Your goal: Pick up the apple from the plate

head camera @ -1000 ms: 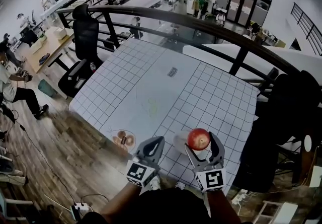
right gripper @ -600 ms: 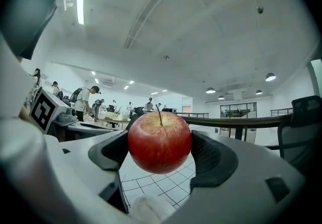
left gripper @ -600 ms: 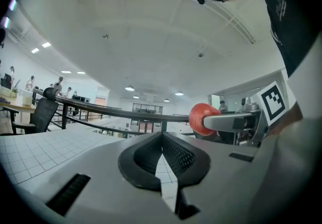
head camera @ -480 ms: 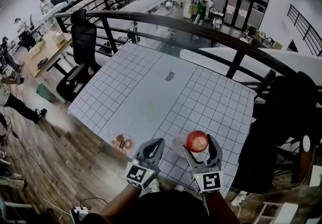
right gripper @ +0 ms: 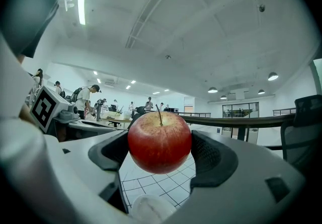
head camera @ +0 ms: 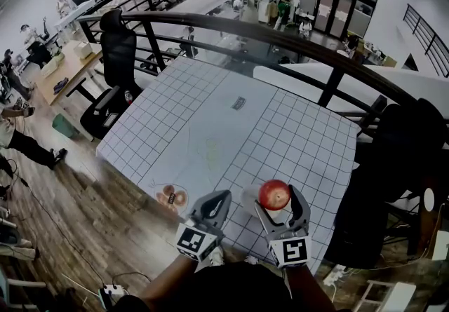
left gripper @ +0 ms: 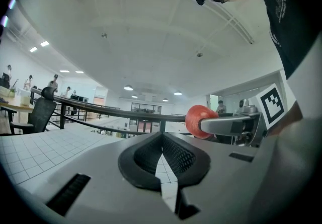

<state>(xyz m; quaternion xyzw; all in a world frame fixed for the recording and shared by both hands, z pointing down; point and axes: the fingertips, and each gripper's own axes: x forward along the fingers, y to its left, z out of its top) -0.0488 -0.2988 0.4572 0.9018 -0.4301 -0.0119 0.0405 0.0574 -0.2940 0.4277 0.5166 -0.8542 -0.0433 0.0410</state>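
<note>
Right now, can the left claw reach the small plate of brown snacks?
Probably yes: the left claw, shut and empty, hangs beside the small plate of brown snacks, nothing standing between them.

**Lighting and image quality.** Bright, even indoor light comes from round ceiling lamps and a long strip light; shadows are soft and faint. Wide-angle bending curves the railing in the head view, and both gripper views darken to black at their rounded corners. The apple is sharp, with a pale sheen on top. The white counter reads slightly washed out.
</note>
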